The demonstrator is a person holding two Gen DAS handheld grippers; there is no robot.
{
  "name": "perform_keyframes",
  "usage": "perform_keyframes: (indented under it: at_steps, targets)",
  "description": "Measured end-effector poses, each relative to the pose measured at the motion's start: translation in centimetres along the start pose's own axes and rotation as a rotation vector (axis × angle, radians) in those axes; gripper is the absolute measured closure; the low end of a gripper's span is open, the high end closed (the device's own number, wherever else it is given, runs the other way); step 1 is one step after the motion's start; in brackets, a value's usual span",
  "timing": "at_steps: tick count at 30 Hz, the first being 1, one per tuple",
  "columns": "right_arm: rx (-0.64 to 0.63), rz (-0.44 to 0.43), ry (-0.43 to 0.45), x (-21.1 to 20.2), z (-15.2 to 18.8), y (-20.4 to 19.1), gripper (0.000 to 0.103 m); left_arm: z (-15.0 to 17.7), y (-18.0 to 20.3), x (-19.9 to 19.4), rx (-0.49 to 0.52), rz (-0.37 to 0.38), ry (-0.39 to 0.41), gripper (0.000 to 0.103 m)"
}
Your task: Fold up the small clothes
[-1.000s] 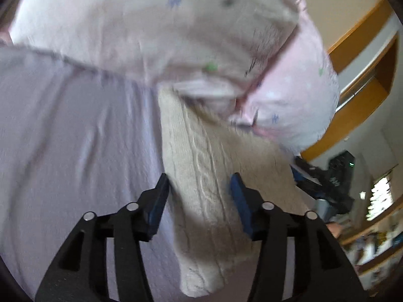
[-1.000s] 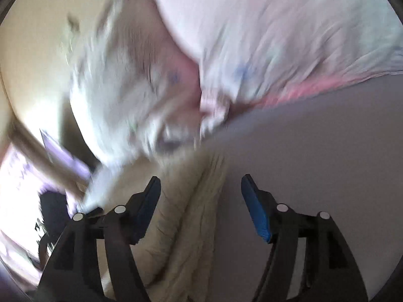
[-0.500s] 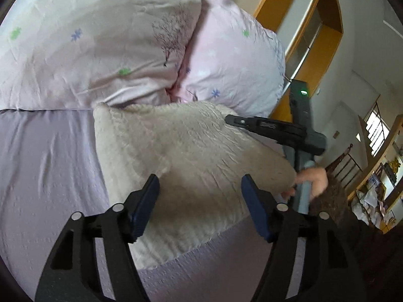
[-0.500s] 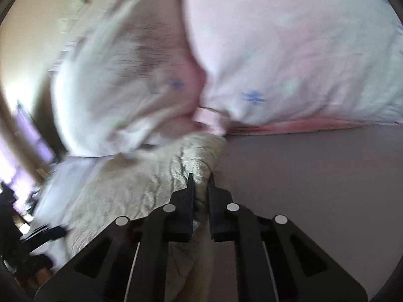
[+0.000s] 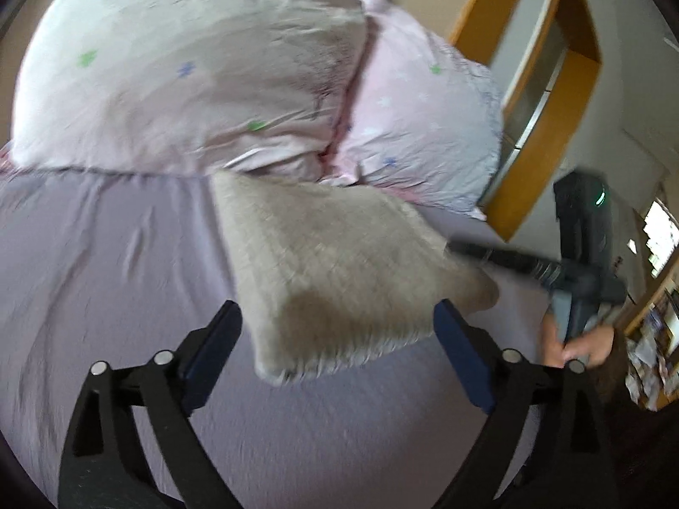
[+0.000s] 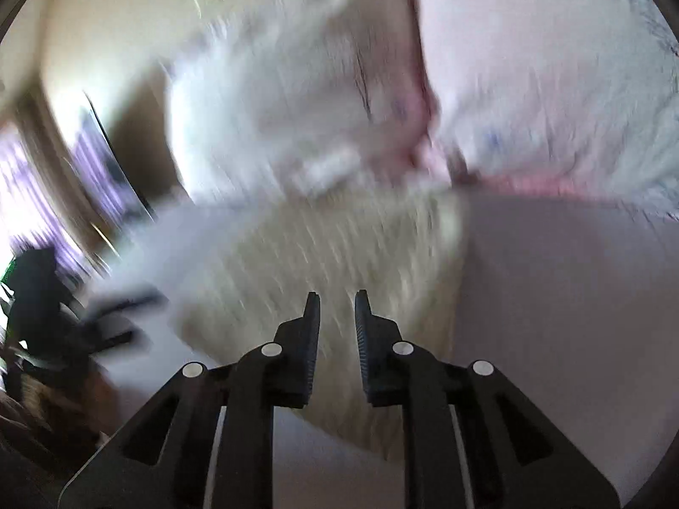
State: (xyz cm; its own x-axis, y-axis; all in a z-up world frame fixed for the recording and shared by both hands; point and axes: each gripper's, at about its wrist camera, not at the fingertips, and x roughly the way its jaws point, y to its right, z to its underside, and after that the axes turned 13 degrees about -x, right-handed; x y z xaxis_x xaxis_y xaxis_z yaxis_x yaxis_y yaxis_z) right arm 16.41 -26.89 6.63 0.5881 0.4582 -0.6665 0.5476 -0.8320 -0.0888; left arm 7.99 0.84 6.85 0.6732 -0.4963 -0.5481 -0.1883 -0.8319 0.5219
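A folded cream knit garment [image 5: 339, 271] lies on the lilac bed sheet [image 5: 106, 263] just below the pillows. My left gripper [image 5: 337, 322] is open and empty, its jaws wide apart on either side of the garment's near edge, a little above it. In the blurred right wrist view the same garment [image 6: 339, 263] lies ahead of my right gripper [image 6: 336, 299], whose jaws stand slightly apart with nothing between them. The right gripper also shows in the left wrist view [image 5: 467, 250], its tip at the garment's right edge.
Two pink patterned pillows [image 5: 203, 85] [image 5: 420, 127] lie at the head of the bed behind the garment. A wooden door frame [image 5: 547, 106] stands beyond the bed's right side. The other gripper's dark body [image 6: 38, 297] shows at the left of the right wrist view.
My right gripper was shut on the garment's edge half a second ago; now its jaws are parted and it has drawn back. My left gripper has pulled back and opened wider.
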Motion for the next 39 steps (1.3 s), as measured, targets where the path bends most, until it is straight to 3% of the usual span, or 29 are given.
perform_keyframes:
  at_steps: [1,4,5,7,8,9,12,17,22,25,39]
  targets:
    - [0.008,0.036,-0.082,1.7,0.8,0.3,0.086,0.4,-0.1,0.0,-0.02,-0.028,-0.011,0.008]
    - [0.087,-0.008,-0.06,1.3,1.5,1.3,0.086,1.5,-0.2,0.3,-0.05,-0.111,-0.046,0.005]
    - [0.102,-0.009,-0.023,-0.1,1.3,1.3,0.081,1.8,-0.3,0.5,-0.054,-0.141,-0.051,0.004]
    - [0.114,0.005,0.065,-2.5,1.7,0.9,0.043,2.3,-0.3,0.8,-0.061,-0.21,-0.059,0.002]
    - [0.126,0.036,0.109,-4.0,2.2,0.6,0.009,2.5,-0.2,1.1,-0.056,-0.252,-0.064,0.002]
    - [0.131,0.066,0.135,-4.9,2.6,0.4,0.001,2.6,-0.1,1.4,-0.045,-0.281,-0.068,0.002]
    - [0.116,0.133,0.149,-6.1,4.2,-0.8,0.001,3.0,0.3,2.9,0.004,-0.391,-0.08,0.002]
    - [0.048,0.305,-0.061,-2.4,5.5,-3.5,0.001,3.5,0.3,4.8,0.043,-0.463,-0.131,0.002]
    - [0.046,0.294,-0.117,0.1,5.8,-5.2,0.001,3.7,0.3,5.4,0.063,-0.499,-0.156,0.002]
    - [0.023,0.325,-0.205,1.8,5.7,-5.9,0.001,3.8,0.5,5.5,0.079,-0.512,-0.161,0.002]
    - [0.067,0.317,-0.202,1.8,6.1,-5.6,0.001,3.9,0.4,5.5,0.079,-0.51,-0.161,0.002]
